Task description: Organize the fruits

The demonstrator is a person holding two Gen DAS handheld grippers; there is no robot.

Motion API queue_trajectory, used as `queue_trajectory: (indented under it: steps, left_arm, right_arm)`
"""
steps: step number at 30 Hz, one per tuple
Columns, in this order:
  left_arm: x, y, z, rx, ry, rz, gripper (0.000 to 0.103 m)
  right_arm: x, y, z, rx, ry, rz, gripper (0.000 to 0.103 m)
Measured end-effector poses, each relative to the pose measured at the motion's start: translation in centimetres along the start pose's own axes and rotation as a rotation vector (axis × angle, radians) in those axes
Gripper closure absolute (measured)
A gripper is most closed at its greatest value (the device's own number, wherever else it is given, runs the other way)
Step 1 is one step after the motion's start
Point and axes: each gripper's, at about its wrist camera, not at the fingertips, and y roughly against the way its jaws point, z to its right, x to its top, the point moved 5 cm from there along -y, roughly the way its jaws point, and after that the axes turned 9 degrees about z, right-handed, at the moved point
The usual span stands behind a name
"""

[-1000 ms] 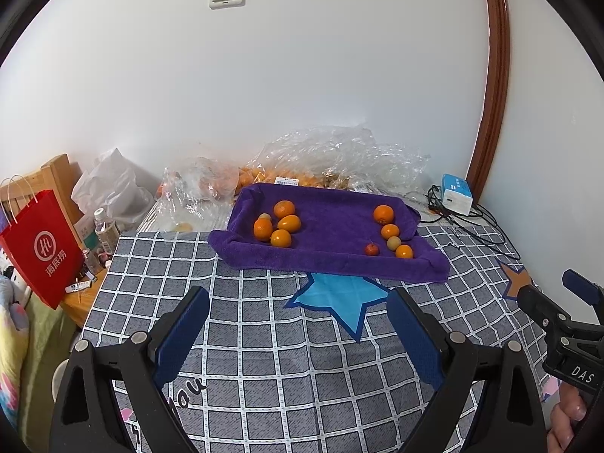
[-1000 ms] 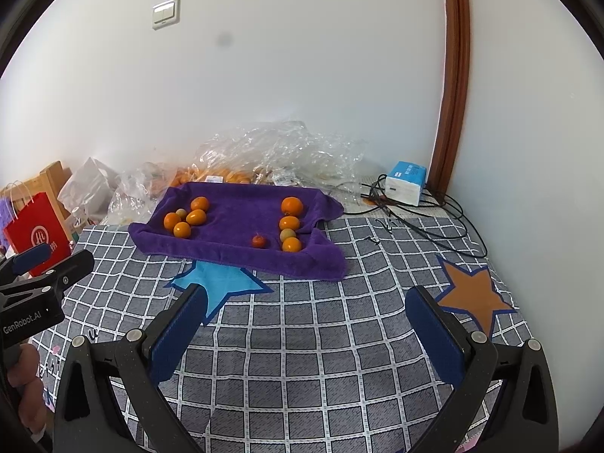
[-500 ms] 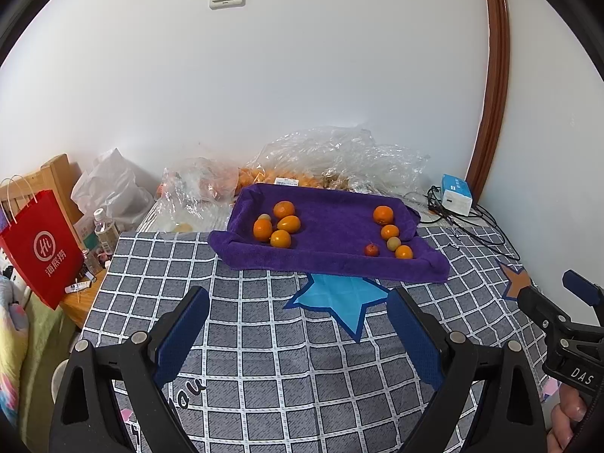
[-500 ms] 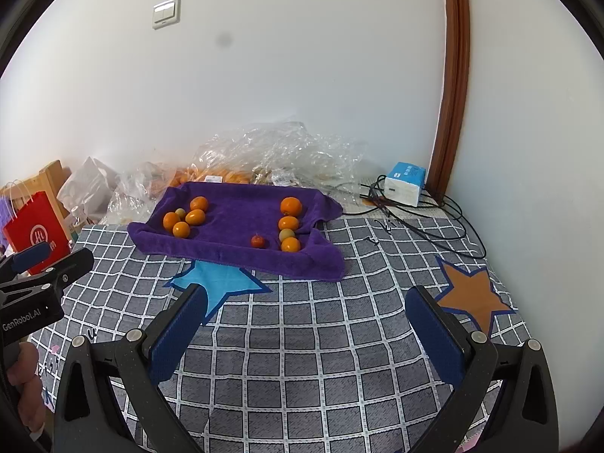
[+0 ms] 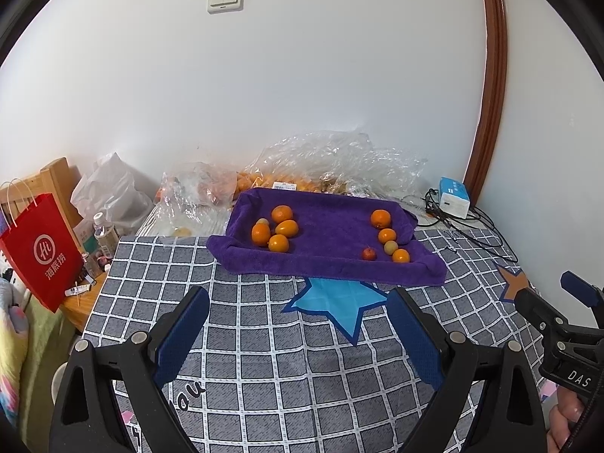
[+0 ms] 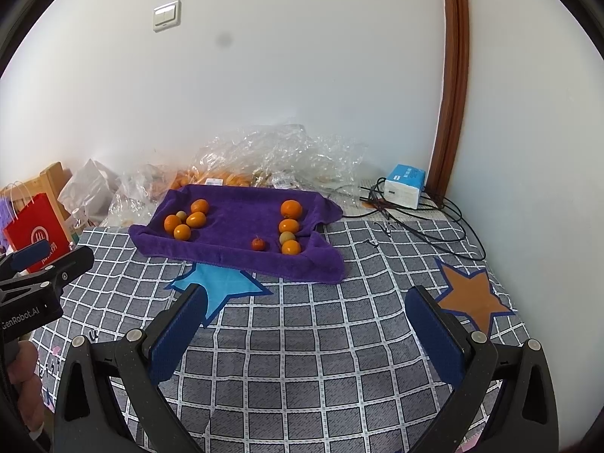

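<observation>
A purple towel (image 5: 332,226) (image 6: 234,222) lies on a checked bed cover. On its left sits a cluster of oranges (image 5: 277,228) (image 6: 187,221) with one small greenish fruit (image 5: 262,222). On its right stands a row of oranges (image 5: 380,218) (image 6: 291,208), a greenish fruit (image 5: 390,247) (image 6: 287,237) and a small red fruit (image 5: 369,253) (image 6: 258,243). My left gripper (image 5: 298,304) is open and empty, well short of the towel. My right gripper (image 6: 307,300) is open and empty, also short of the towel.
Clear plastic bags with more oranges (image 5: 321,162) lie behind the towel. A blue-white box (image 6: 404,185) and cables (image 6: 445,226) sit at the back right. A red paper bag (image 5: 37,253) and bottles (image 5: 104,232) stand off the bed's left edge.
Both grippers have shifted only very slightly; the towel sits a touch higher in the right wrist view. Nothing was taken hold of or let go.
</observation>
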Motion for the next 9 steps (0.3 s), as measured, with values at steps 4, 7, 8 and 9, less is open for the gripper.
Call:
queue_trajectory:
  steps: [4, 7, 8, 9]
  left_arm:
    - [0.12, 0.21, 0.16, -0.001, -0.002, 0.005, 0.008]
    - [0.12, 0.30, 0.16, -0.001, -0.003, 0.009, 0.008]
    - [0.12, 0.26, 0.15, 0.000, -0.006, 0.009, 0.008]
    - [0.11, 0.20, 0.07, 0.002, -0.007, 0.010, 0.008]
  right_arm:
    - [0.10, 0.21, 0.00, 0.001, -0.004, 0.005, 0.000]
    - [0.06, 0.20, -0.03, 0.001, -0.003, 0.006, 0.000]
    - [0.04, 0.05, -0.01, 0.002, -0.001, 0.004, 0.000]
    - [0.02, -0.03, -0.04, 0.003, 0.001, 0.002, 0.000]
